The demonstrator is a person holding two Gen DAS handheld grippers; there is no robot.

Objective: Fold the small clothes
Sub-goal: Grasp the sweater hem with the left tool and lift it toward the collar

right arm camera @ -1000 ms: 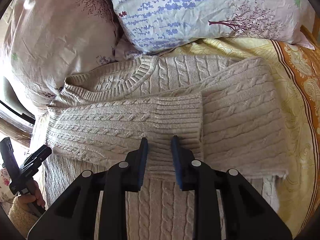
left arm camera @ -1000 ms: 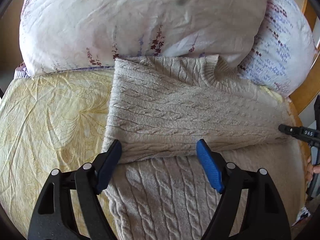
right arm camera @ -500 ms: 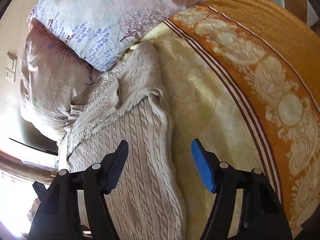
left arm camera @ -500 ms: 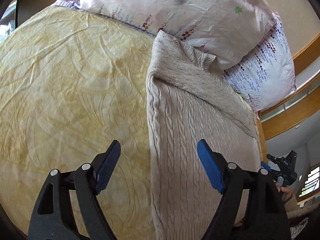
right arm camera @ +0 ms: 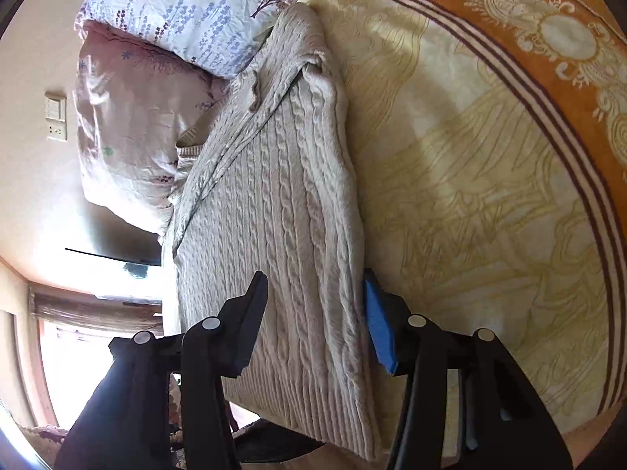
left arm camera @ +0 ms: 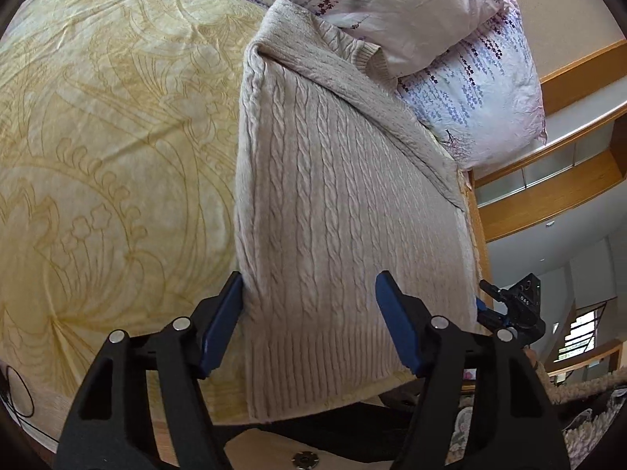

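Observation:
A beige cable-knit sweater (left arm camera: 337, 203) lies on the bed with both sleeves folded across its chest, neck toward the pillows; it also shows in the right wrist view (right arm camera: 274, 227). My left gripper (left arm camera: 309, 325) is open and empty, its blue-padded fingers astride the sweater's left bottom corner near the ribbed hem. My right gripper (right arm camera: 313, 321) is open and empty, its fingers astride the sweater's right bottom corner. The right gripper's tip (left arm camera: 513, 305) shows past the hem in the left wrist view.
A yellow patterned bedspread (left arm camera: 109, 164) with an orange border (right arm camera: 548, 39) covers the bed. Two floral pillows (left arm camera: 411, 8) lie against the sweater's neck. The bed's front edge (left arm camera: 313, 411) runs just under the hem. Wooden shelving (left arm camera: 556, 164) stands at the right.
Both grippers drew back from the folded sleeves down to the sweater's hem corners. The right gripper went from nearly shut to open. The sweater has not moved.

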